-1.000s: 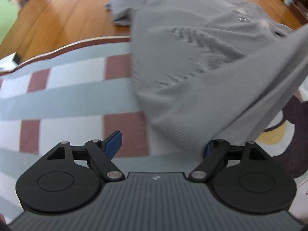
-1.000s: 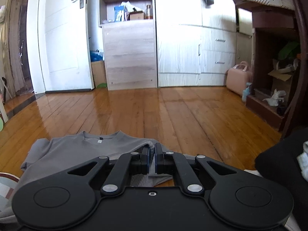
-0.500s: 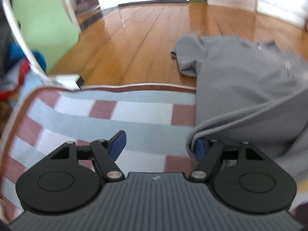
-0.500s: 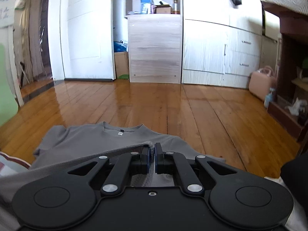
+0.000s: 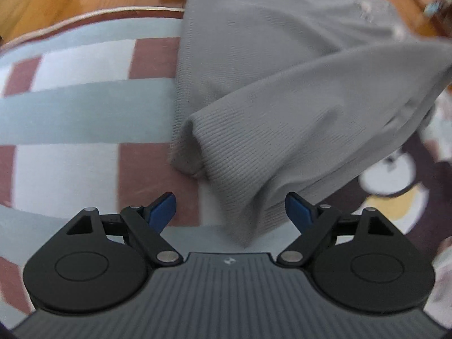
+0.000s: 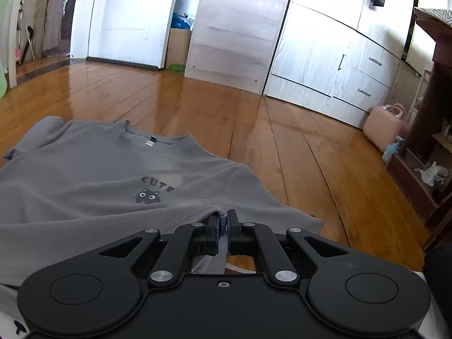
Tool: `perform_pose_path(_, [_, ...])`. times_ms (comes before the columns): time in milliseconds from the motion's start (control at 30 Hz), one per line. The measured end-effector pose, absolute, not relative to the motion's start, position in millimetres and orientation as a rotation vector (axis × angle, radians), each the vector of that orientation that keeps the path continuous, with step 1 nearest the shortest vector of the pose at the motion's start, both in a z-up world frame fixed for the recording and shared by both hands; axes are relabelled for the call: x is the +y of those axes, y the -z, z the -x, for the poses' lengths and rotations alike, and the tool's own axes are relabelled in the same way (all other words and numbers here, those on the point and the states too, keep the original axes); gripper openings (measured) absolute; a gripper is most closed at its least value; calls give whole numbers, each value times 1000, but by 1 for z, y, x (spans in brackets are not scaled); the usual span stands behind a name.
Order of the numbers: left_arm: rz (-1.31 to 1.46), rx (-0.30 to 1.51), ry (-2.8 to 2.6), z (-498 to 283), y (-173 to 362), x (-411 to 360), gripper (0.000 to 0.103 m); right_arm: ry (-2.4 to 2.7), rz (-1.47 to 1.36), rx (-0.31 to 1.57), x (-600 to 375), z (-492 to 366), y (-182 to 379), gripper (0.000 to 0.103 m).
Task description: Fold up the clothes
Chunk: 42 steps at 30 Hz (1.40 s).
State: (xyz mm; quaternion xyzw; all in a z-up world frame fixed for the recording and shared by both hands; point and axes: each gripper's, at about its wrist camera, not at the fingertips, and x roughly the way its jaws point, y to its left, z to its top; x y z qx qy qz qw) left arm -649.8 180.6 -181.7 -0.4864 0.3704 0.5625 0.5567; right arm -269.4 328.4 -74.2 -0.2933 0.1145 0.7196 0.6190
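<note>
grey shirt (image 6: pixel 84 180) in right tool (image 6: pixel 223 226)

Rug (image 5: pixel 84 107): checked in pale blue, white and maroon, pale piped edge, under and left of the fingers; cartoon print at right.
Floor (image 6: pixel 214 118): glossy wood boards, ahead of the fingers.
Door (image 6: pixel 124 17): white, far left.
Cabinet (image 6: pixel 234 36): pale wood, straight ahead.
Drawers (image 6: pixel 367 76): white, metal handles, ahead right.
Case (image 6: pixel 385 125): pink, far right on the floor.

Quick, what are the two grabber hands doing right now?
Left gripper: open, jaws just widened, holding nothing.
Right gripper: shut on the hem of the grey ribbed T-shirt.
</note>
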Motion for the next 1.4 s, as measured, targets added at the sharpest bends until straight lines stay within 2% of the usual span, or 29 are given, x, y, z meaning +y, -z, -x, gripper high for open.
perform_pose_path(100, [988, 1019, -1414, 641, 182, 180, 85, -1648, 649, 286, 330, 269, 74, 5])
perform_pose_path(133, [937, 1017, -1443, 641, 178, 177, 81, -1645, 635, 300, 332, 268, 73, 5])
perform_pose_path(167, [888, 1014, -1469, 640, 174, 174, 54, -1641, 621, 315, 334, 266, 73, 5])
perform_pose_path(200, [858, 1009, -1465, 639, 169, 171, 20, -1637, 608, 324, 334, 264, 72, 5])
perform_pose_path(233, [849, 993, -1453, 637, 164, 169, 11, -1636, 595, 331, 334, 262, 71, 5])
perform_pose_path(267, [831, 968, -1475, 637, 156, 166, 8, -1637, 582, 340, 334, 260, 70, 5])
perform_pose_path(400, [767, 871, -1635, 650, 132, 156, 8, -1641, 539, 363, 327, 254, 63, 5])
perform_pose_path(533, [864, 712, -1687, 676, 129, 161, 8, -1646, 489, 460, 322, 244, 62, 5])
perform_pose_path(767, [1004, 713, -1642, 668, 164, 196, 12, -1595, 442, 691, 329, 215, 89, 5])
perform_pose_path(967, [907, 766, -1636, 657, 176, 190, 19, -1561, 425, 847, 335, 194, 113, 5])
perform_pose_path(1033, [902, 730, -1634, 660, 172, 188, 16, -1554, 420, 872, 334, 192, 119, 5])
perform_pose_path(1067, [899, 712, -1633, 662, 171, 187, 1, -1551, 417, 878, 334, 191, 121, 5])
perform_pose_path(1100, [890, 696, -1635, 663, 168, 186, 1, -1561, 408, 874, 332, 191, 120, 5])
perform_pose_path(1200, [670, 709, -1719, 650, 129, 173, 1, -1639, 384, 807, 326, 194, 100, 5])
perform_pose_path(1233, [632, 659, -1734, 650, 107, 165, 1, -1678, 375, 767, 323, 195, 84, 5])
perform_pose_path(1400, [440, 395, -1806, 652, -6, 117, 1, -1882, 103, 623, 274, 184, -39, 5])
